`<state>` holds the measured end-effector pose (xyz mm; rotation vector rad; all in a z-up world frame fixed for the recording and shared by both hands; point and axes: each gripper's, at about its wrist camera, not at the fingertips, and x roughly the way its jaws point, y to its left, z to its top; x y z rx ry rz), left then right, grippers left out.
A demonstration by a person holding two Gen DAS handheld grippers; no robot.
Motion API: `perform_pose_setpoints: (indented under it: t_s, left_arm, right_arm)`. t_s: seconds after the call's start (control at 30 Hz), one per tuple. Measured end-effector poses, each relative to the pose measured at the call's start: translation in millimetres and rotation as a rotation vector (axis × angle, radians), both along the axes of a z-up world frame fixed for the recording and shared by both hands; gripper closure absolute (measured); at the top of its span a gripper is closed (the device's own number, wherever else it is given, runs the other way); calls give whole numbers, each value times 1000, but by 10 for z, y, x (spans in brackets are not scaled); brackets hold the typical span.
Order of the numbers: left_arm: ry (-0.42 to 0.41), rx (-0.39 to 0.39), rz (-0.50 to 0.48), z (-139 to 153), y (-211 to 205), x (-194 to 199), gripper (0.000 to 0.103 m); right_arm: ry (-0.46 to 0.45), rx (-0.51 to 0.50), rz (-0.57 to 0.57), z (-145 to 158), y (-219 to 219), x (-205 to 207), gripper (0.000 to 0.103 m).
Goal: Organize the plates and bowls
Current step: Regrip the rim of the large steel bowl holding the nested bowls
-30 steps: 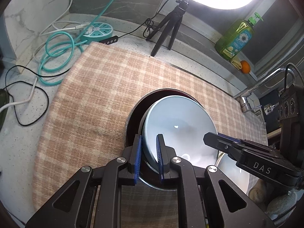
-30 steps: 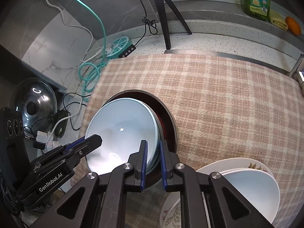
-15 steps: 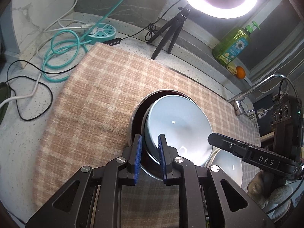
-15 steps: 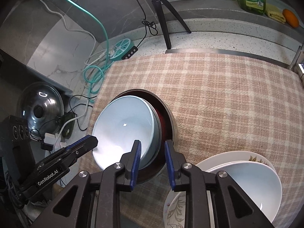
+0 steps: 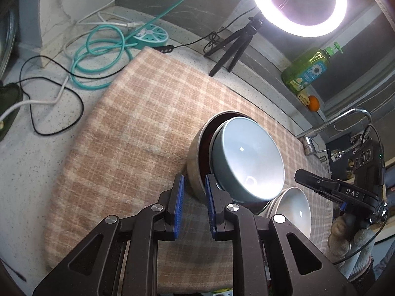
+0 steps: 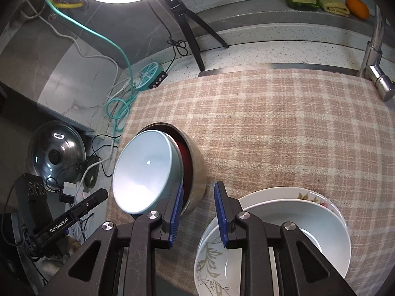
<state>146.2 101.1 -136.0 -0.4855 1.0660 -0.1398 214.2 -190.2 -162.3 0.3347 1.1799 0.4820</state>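
A pale blue bowl [image 5: 246, 162] sits nested and tilted inside a steel bowl with a dark red inside [image 5: 196, 157] on the checked cloth; both show in the right wrist view, the blue bowl [image 6: 145, 170] and the steel bowl [image 6: 197, 170]. My left gripper [image 5: 193, 197] is open just in front of the steel bowl's near rim, holding nothing. My right gripper [image 6: 198, 206] is open beside the steel bowl, holding nothing. A white bowl [image 6: 284, 224] rests in a leaf-patterned plate [image 6: 217, 259] at the near right; the white bowl also shows in the left wrist view [image 5: 293, 209].
A ring light on a black tripod [image 5: 232, 46] stands at the back of the cloth [image 5: 138, 123]. Teal cable and a power strip [image 5: 153, 34] lie at the back left. A green soap bottle [image 5: 306, 69], an orange [image 5: 314, 102] and a tap [image 6: 375, 56] are at the back right. A pot lid [image 6: 56, 148] lies left.
Both grippers have opened, let go of the bowl rims and drawn back. The nested bowls now rest on the cloth on their own.
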Motion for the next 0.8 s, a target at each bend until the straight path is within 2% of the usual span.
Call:
perform_pose_setpoints:
  t_s: [0.23,0.8]
  left_arm:
    - [33,-12,12,-154,26,38,87]
    - [32,-30,-10,-151,13,179,87]
  right_arm:
    - [17,-15,-3,-53,47,81,80]
    - [54,-13,3,-206,160,236,80]
